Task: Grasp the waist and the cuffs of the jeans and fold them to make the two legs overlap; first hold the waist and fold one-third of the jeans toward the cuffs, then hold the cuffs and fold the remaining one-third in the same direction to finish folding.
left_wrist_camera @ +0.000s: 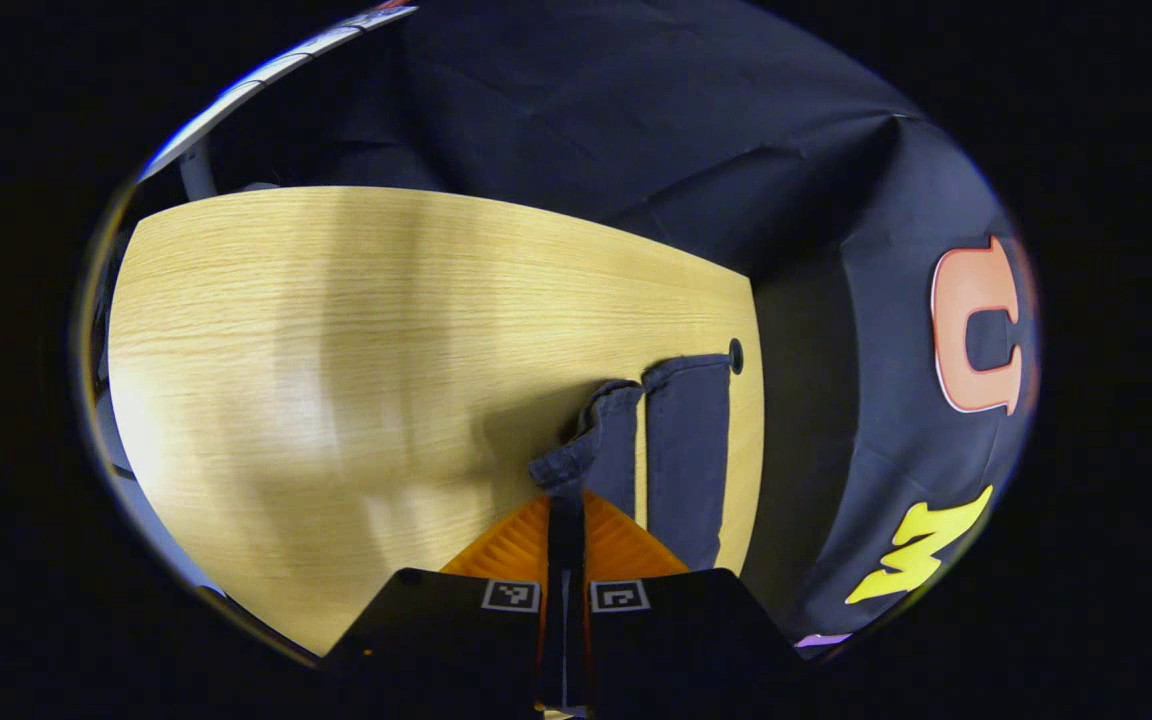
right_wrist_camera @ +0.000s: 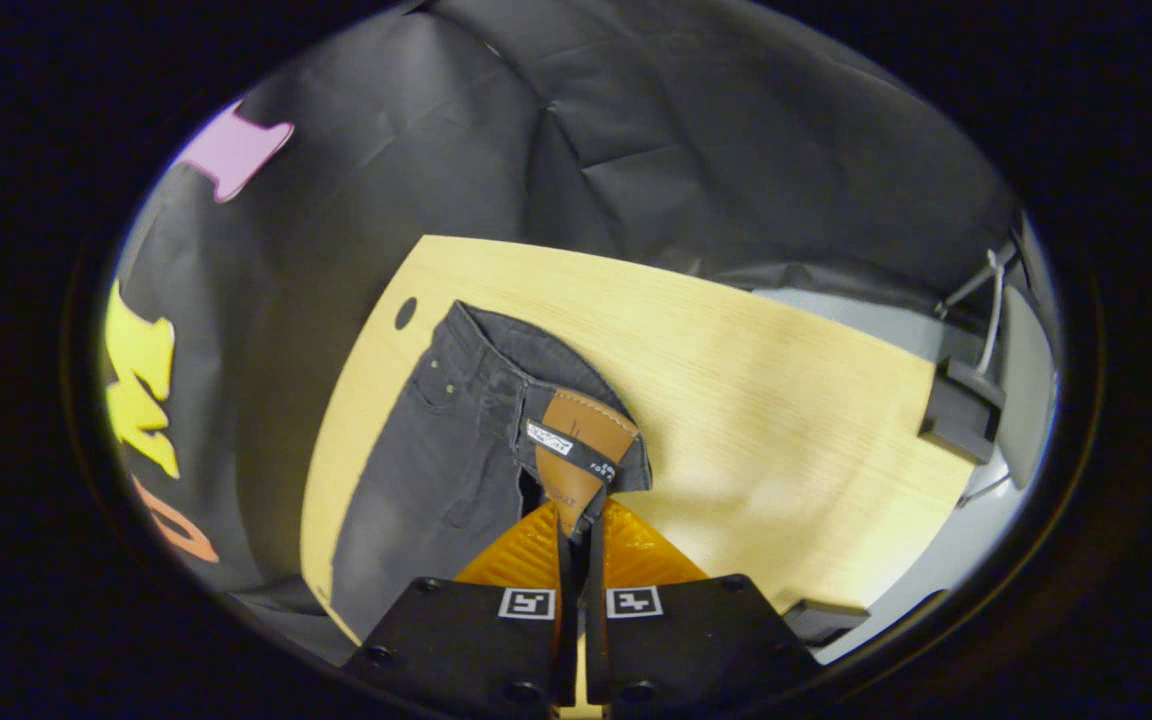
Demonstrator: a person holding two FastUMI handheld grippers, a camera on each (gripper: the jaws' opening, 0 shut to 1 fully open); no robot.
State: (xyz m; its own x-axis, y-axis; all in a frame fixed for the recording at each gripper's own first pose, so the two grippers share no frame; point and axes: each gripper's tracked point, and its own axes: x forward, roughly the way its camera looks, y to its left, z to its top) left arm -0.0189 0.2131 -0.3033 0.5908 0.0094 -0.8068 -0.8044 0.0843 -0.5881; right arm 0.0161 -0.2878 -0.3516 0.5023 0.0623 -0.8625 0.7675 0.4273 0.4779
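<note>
In the left gripper view the left gripper [left_wrist_camera: 566,500] rises from the bottom centre, its two fingers drawn together and clamped on the near cuff [left_wrist_camera: 576,455] of the dark charcoal denim jeans [left_wrist_camera: 686,450], the cloth bunched and lifted at the tips; the second leg lies flat just to the right, its hem reaching toward a small dark round hole [left_wrist_camera: 735,355] near the table's right edge. In the right gripper view the right gripper [right_wrist_camera: 576,525] also comes up from the bottom centre, fingers closed on the waistband at the tan leather patch [right_wrist_camera: 581,445], which is pulled up and folded toward the camera; the rest of the jeans spread to the left of centre over the tabletop, a pocket visible at upper left of the garment. The pale wood-grain table [left_wrist_camera: 336,350] fills the middle ground in both views; beyond it hangs wrinkled black cloth; at the right edge of the right gripper view sits a black clamp-like block [right_wrist_camera: 956,410] on the table's edge.
</note>
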